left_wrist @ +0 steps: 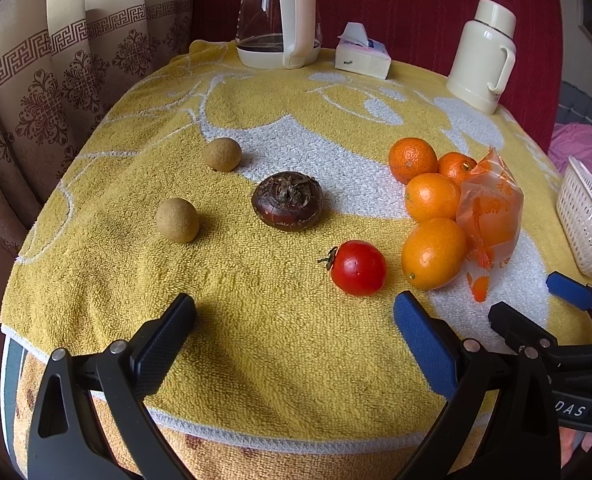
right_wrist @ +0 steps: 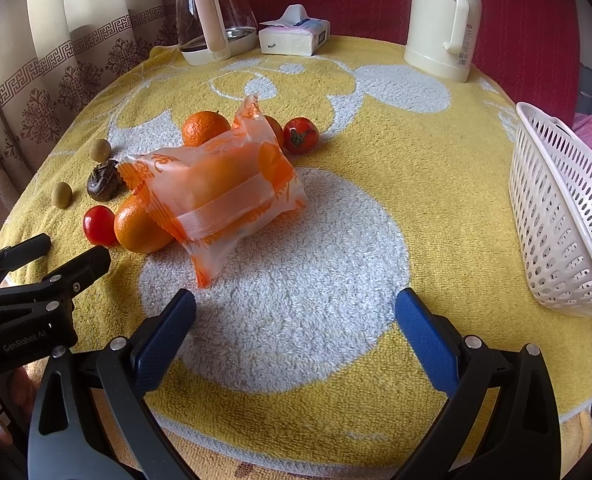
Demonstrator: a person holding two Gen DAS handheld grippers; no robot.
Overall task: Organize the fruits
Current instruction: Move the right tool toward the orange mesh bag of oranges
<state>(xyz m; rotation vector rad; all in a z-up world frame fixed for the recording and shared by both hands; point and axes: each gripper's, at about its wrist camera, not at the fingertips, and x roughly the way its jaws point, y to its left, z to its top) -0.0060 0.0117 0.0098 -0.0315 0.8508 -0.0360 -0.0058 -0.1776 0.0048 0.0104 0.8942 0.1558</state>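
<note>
On the yellow and white towel [left_wrist: 256,340] lie two tan longans [left_wrist: 222,154] [left_wrist: 177,220], a dark brown water chestnut [left_wrist: 288,200], a red tomato [left_wrist: 358,268] and several oranges [left_wrist: 434,252] against an orange packet [left_wrist: 490,208]. My left gripper [left_wrist: 294,306] is open and empty, just short of the tomato. The right wrist view shows the packet [right_wrist: 216,188], oranges [right_wrist: 140,226], a second tomato [right_wrist: 300,135] behind the packet, and the white basket [right_wrist: 564,216] at right. My right gripper [right_wrist: 296,299] is open and empty over the white patch, near the packet's corner.
A glass kettle [left_wrist: 276,20], a tissue pack [left_wrist: 362,54] and a cream thermos [left_wrist: 482,52] stand along the table's far edge. A patterned curtain [left_wrist: 56,80] hangs at left. The left gripper [right_wrist: 70,248] shows at the left of the right wrist view.
</note>
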